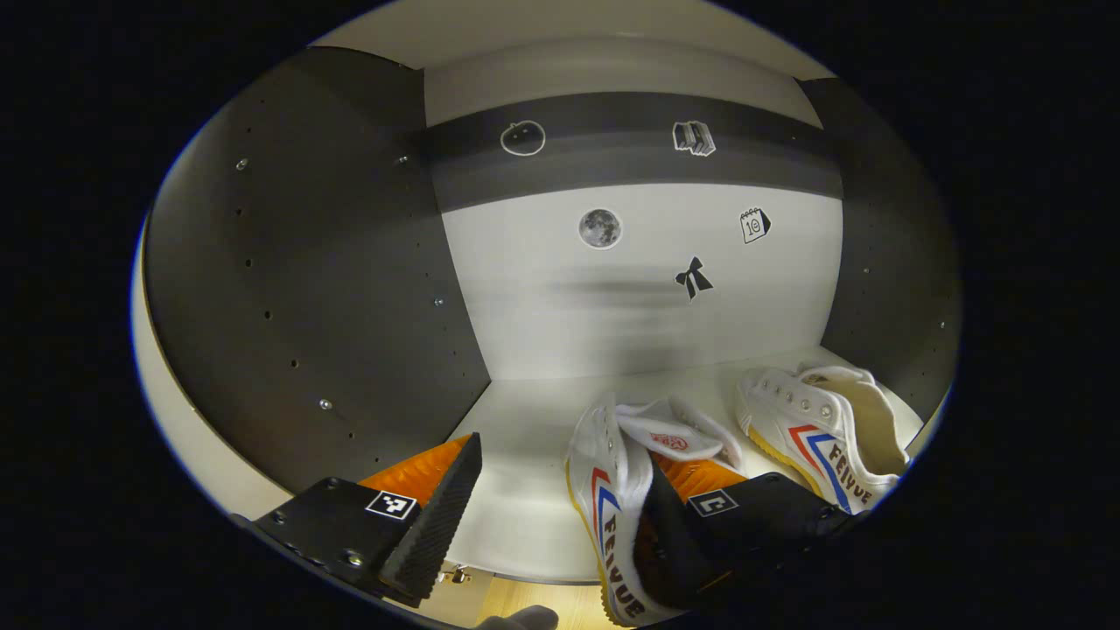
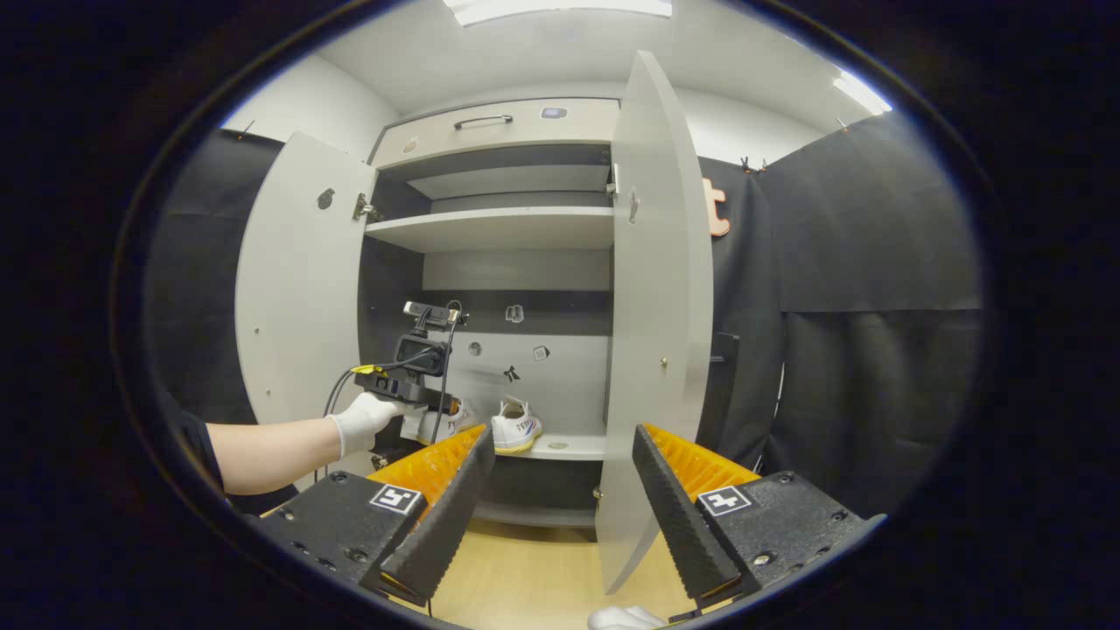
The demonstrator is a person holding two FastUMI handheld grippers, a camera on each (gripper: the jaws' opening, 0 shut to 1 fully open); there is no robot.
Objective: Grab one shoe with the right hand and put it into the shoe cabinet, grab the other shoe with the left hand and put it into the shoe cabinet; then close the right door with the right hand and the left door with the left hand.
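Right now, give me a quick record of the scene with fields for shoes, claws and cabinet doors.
first shoe: on the cabinet shelf, at the right
second shoe: at the shelf's front edge, one finger of the left claw inside it
left claw: open
right claw: open, empty, back from the cabinet
left door: open
right door: open
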